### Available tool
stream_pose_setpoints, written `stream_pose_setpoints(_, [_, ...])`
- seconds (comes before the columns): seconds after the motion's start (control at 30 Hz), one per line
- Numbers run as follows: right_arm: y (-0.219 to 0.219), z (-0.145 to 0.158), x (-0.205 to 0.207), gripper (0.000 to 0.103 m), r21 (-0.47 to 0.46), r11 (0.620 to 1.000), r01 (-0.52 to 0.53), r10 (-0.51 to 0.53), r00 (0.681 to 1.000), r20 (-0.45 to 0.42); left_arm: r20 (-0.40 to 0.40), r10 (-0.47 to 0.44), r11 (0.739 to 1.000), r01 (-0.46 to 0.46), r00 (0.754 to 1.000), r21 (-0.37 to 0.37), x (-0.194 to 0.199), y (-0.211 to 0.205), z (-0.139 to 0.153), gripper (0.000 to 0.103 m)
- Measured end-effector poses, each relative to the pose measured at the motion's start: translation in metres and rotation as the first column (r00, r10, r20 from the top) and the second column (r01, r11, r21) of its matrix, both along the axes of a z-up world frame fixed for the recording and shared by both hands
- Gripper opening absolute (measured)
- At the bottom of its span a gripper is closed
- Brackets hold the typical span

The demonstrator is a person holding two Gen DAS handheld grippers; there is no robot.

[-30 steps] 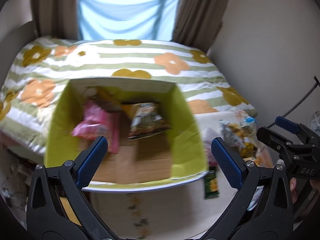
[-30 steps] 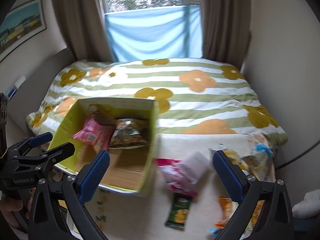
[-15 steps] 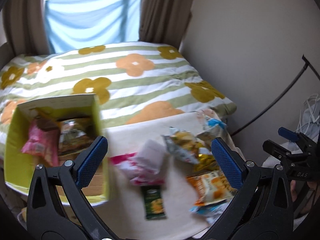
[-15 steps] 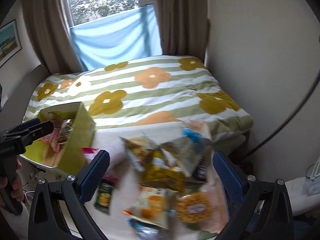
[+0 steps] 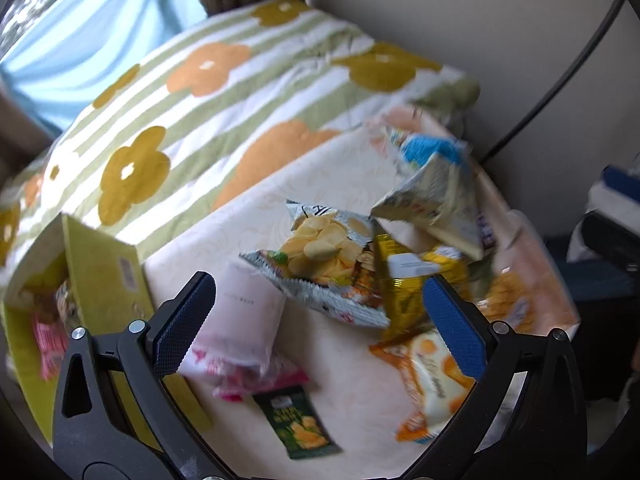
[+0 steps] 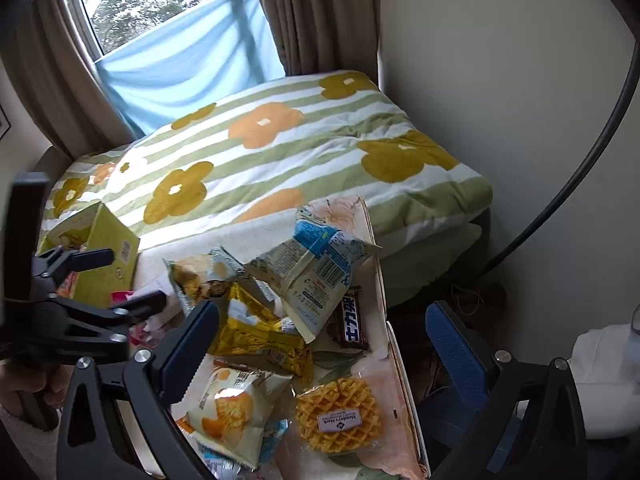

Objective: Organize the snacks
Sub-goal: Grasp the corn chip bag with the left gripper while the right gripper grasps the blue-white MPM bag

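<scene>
Yellow-green box at table's left edge, pink packet inside. Left gripper fingers spread wide, empty, above pale pink pack and chip bag. Snack pile mid-table: yellow bag, waffle. Right gripper spread, empty, over table's right edge.

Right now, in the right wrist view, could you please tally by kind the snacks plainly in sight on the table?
Sealed bags: 4 (chip bag, gold packet, blue-and-white bag, cream bun bag)
Chocolate bar: 1
Wrapped waffle: 1
Total: 6
</scene>
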State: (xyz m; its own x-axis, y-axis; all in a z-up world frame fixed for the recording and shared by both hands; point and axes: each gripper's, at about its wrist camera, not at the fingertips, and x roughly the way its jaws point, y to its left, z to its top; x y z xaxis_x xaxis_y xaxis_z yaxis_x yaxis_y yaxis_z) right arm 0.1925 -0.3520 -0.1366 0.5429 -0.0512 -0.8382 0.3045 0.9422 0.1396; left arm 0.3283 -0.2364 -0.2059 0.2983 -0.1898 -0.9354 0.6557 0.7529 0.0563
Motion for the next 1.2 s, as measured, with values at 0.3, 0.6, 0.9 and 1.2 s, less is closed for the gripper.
stream_pose_setpoints(0.3, [-0.015,-0.035,0.029,0.103,0.089,0.991,0.099,-0.094,0.994,-0.06,-0.118,-0.073,0.992,0.084,0.99,0.09,0.034,-0.017,-0.052,0.103])
stream_pose_setpoints(0.6, [-0.013,-0.061,0.062,0.103,0.127,0.981,0.148,-0.134,0.984,-0.115,-0.184,-0.108,0.986,0.129,0.977,0.104,0.055,-0.021,-0.08,0.102])
stream_pose_setpoints(0.9, [-0.01,-0.078,0.086,0.103,0.148,0.972,0.185,-0.163,0.976,-0.145,-0.286,-0.139,0.989,0.147,0.948,0.009,0.061,-0.027,-0.091,0.069])
stream_pose_setpoints(1.2, [-0.02,-0.098,0.097,0.103,0.231,0.935,0.268,-0.234,0.958,-0.163,-0.261,-0.128,0.992,0.128,0.957,-0.019,0.061,-0.02,-0.083,0.064])
